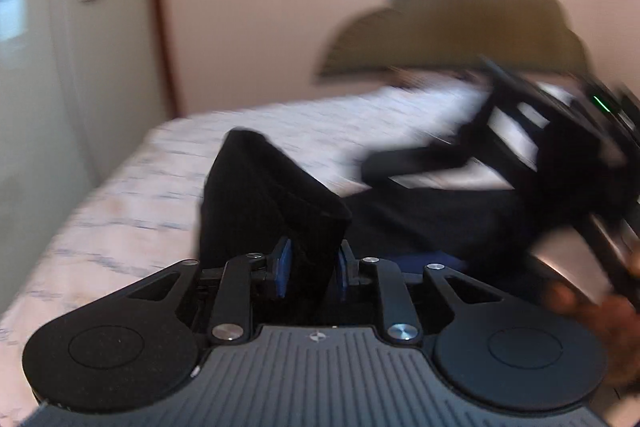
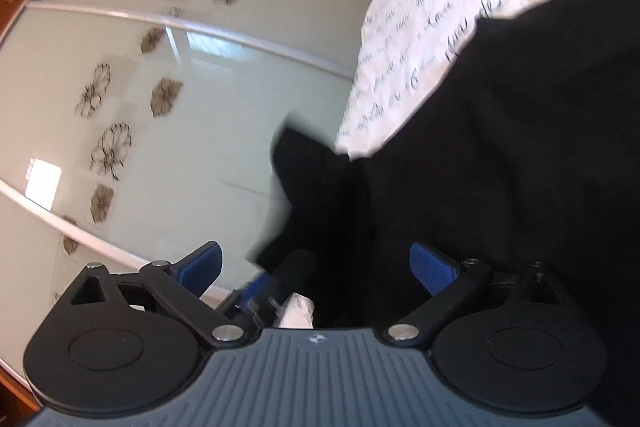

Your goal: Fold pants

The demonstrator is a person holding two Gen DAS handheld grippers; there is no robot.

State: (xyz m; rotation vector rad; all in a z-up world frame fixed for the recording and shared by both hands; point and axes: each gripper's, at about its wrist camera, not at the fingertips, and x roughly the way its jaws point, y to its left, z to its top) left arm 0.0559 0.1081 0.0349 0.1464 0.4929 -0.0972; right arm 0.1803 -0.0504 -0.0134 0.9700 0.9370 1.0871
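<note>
At the bottom centre of the left wrist view, the left gripper (image 1: 310, 267) is seen pinching a raised fold of the black pants (image 1: 272, 195) between its blue pads (image 1: 283, 261). From this pinch the cloth rises toward the middle of the frame, while the rest of the garment lies across the right half on the bed sheet (image 1: 140, 195).

In the right wrist view, the right gripper (image 2: 316, 267) is shown at bottom centre with its jaws spread wide. Dark cloth lies in the gap between them, but no grip is made on it.

The step in hand is judged to be a fold carried out by the left tool alone. The pinch should be kept firm, and the held edge should be carried level so that the layers are not dragged askew. The free tool is best used to pin or smooth the lower layer. The frame is blurred, so fine alignment of the edges cannot be judged.

Farther off, the right tool and its hand (image 1: 600, 323) appear at the right edge, and a dark headboard (image 1: 440, 39) fills the upper right. A glass wardrobe door (image 2: 160, 107) occupies the left of the right wrist view.
</note>
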